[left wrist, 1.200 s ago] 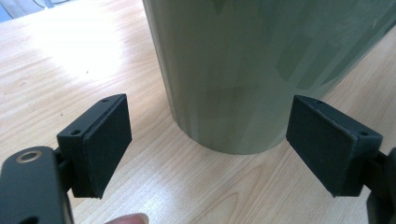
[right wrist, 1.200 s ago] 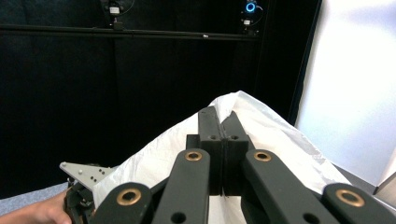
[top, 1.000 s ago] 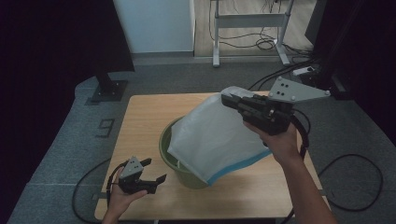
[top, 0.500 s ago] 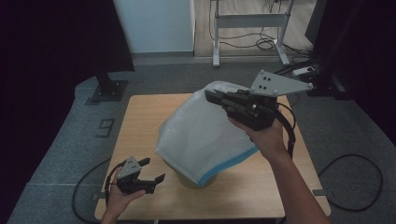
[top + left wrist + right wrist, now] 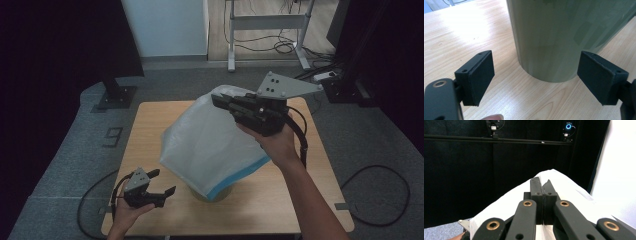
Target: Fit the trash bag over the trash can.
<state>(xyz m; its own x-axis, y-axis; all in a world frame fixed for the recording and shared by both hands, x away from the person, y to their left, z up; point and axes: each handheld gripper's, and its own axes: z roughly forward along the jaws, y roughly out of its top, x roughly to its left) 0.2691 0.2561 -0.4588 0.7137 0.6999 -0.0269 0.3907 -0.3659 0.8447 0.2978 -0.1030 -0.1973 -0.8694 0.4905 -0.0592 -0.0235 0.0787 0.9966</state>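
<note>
A white plastic bag [image 5: 210, 145] with a blue band along its lower edge hangs lifted over the table, draped in front of an olive-green bin [image 5: 215, 194]. My right gripper [image 5: 220, 101] is shut on the bag's upper edge and holds it high; in the right gripper view the jaws [image 5: 543, 192] press together on the white film [image 5: 564, 192]. My left gripper [image 5: 162, 182] rests low at the table's front left, open, with nothing between its pads. In the left gripper view the green bin [image 5: 564, 37] stands just beyond the spread jaws.
The light wooden table [image 5: 150, 130] stands on a grey floor. Behind it are a white metal desk frame [image 5: 265, 30] and cables [image 5: 380, 185]. A dark stand base [image 5: 115, 95] sits at the back left. Black curtains surround the area.
My right gripper has lifted the bag higher and carried it left, so the bag now hides most of the bin. The left gripper has stayed put.
</note>
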